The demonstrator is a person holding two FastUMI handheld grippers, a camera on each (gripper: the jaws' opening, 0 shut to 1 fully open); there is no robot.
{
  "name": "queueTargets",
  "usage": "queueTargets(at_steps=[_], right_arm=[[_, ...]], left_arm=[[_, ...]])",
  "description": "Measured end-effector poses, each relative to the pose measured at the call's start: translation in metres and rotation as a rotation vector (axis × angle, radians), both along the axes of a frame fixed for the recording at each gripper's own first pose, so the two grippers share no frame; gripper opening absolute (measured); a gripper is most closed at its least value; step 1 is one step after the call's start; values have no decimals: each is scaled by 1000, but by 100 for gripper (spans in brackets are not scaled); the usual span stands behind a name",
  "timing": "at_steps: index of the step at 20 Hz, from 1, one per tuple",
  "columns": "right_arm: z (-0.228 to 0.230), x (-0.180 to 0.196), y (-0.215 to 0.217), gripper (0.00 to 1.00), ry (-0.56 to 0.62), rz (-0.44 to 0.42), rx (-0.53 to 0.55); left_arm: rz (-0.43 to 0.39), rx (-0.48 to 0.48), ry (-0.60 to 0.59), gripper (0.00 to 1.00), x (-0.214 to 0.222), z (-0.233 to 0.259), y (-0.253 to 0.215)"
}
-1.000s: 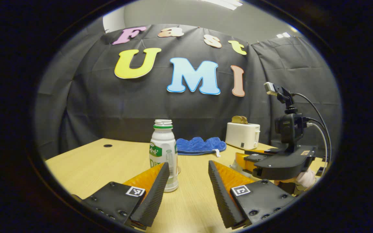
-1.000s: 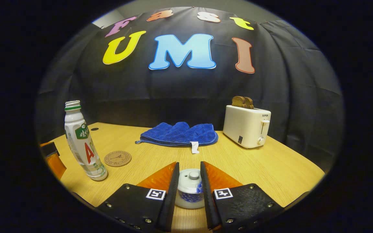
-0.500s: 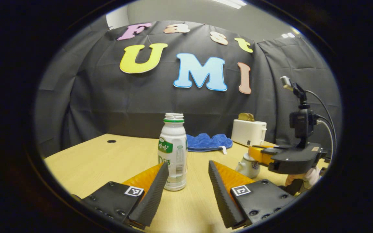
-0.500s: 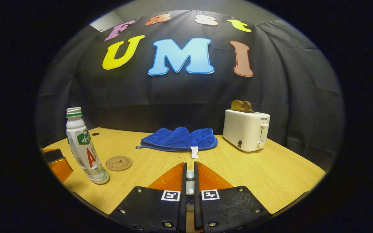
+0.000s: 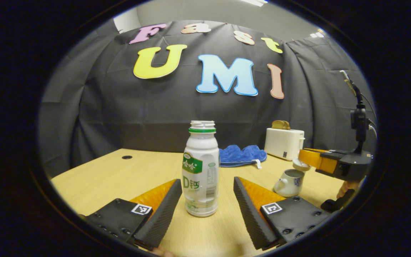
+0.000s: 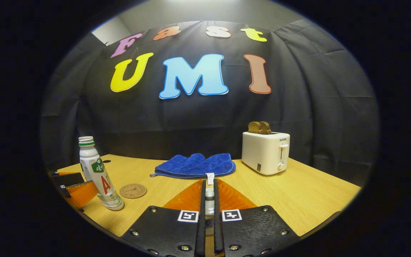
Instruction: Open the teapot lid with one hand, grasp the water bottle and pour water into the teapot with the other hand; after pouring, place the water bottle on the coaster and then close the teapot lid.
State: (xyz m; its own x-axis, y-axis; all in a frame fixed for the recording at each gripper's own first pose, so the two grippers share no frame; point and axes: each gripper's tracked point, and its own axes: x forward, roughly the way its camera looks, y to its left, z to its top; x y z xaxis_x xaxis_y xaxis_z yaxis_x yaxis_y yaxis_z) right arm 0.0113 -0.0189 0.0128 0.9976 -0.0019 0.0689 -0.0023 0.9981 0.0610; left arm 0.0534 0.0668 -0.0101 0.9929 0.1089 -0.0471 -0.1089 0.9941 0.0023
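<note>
Since the table (image 5: 95, 175) is the only support, we want the water bottle (image 5: 201, 171) gripped low on its body, both pads flat on the straight wall, before any lift. It is tall, narrow and uncapped, so in our judgement a one-sided touch could tip it and spill. We should advance until the bottle sits deep between the fingers, then close squarely.

Left gripper (image 5: 207, 200): released, jaws spread wide, bottle upright between the 2 fingers with a gap on each side, no contact visible. Bottle base sits on the table roughly level with the fingertips.

Teapot (image 5: 288, 182) stands open on the table to the right of the left gripper, mouth clear. The right gripper (image 5: 310, 161) holds the lid (image 5: 301, 164) just above and slightly to the side of the teapot. In the right gripper view the right gripper's jaws are nearly closed on the lid knob (image 6: 209, 194), so clenched on the lid.

Coaster (image 6: 133, 190) lies flat just beside the bottle, free for the set-down.
</note>
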Motion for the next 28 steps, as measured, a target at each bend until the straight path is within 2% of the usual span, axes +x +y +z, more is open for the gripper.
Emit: queueTargets(at_steps=[7,11,15,16,17,21,22,23,25,27,28], right_arm=[[-1,-2,-2,10,1,10,16],[4,-5,-6,10,-20,2,21],[8,-8,-10,9,-33,-6,21],[11,-10,-12,9,-42,-12,19],[14,-12,-16,9,-51,-23,16],[20,-20,-35,9,-87,-63,28],[20,-22,-41,9,-87,-73,38],[17,-24,-46,9,-87,-79,47],[14,-27,-56,9,-80,-93,61],[10,-32,-65,10,-77,-103,68],[8,-34,-69,9,-77,-107,67]], left_arm=[[2,79,46,99,39,-9,5],[-2,111,58,99,47,-9,4],[1,175,65,84,49,-8,-3],[-3,216,70,88,46,-10,-5],[-5,267,76,84,47,-8,-7],[-33,480,74,88,54,5,-27],[-40,532,70,80,54,8,-32],[-47,578,67,89,56,12,-36],[-59,671,72,84,61,16,-43],[-64,773,89,89,67,18,-46],[-68,823,100,84,69,18,-47]])
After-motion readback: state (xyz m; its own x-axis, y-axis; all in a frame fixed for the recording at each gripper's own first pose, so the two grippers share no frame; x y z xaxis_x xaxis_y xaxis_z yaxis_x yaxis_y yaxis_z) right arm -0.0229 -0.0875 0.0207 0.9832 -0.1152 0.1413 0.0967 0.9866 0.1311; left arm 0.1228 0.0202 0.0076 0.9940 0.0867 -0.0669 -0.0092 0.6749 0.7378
